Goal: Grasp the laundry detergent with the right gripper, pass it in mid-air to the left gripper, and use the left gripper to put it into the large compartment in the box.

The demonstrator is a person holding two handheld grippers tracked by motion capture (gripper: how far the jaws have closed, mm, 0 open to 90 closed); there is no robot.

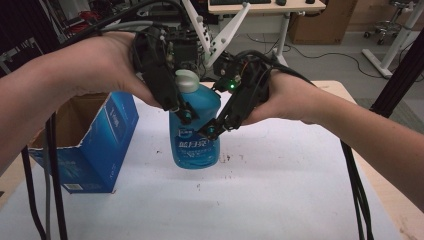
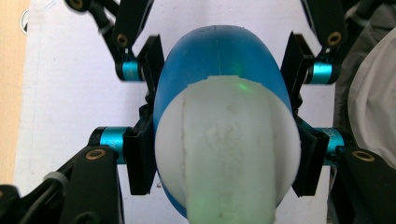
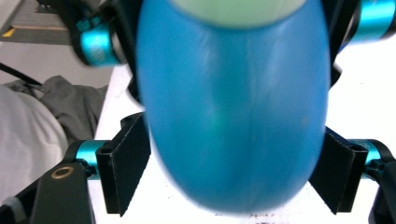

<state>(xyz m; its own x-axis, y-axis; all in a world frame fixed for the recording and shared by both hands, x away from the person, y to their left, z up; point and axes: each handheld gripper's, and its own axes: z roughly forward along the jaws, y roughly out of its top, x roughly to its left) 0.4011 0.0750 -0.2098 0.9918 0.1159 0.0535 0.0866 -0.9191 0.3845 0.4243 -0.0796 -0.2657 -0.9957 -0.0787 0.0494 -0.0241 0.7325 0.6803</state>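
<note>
My left tool [image 1: 186, 116] clamps the blue bottle [image 1: 195, 131]; my right tool [image 1: 209, 132], at its 3 o'clock, straddles it unclenched, so it must close next.

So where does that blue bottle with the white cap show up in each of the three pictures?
High view: blue bottle stands mid-table, between both grippers.
Left gripper view: centre, seen cap-first, jaws pressed on its sides.
Right gripper view: centre, blurred, between the jaws.
Shared landmark: the white table beneath it.

White table [image 1: 280, 200], few dark specks; open blue cardboard box [image 1: 95, 145] at left; blue bottle [image 1: 195, 135] upright at centre.
</note>
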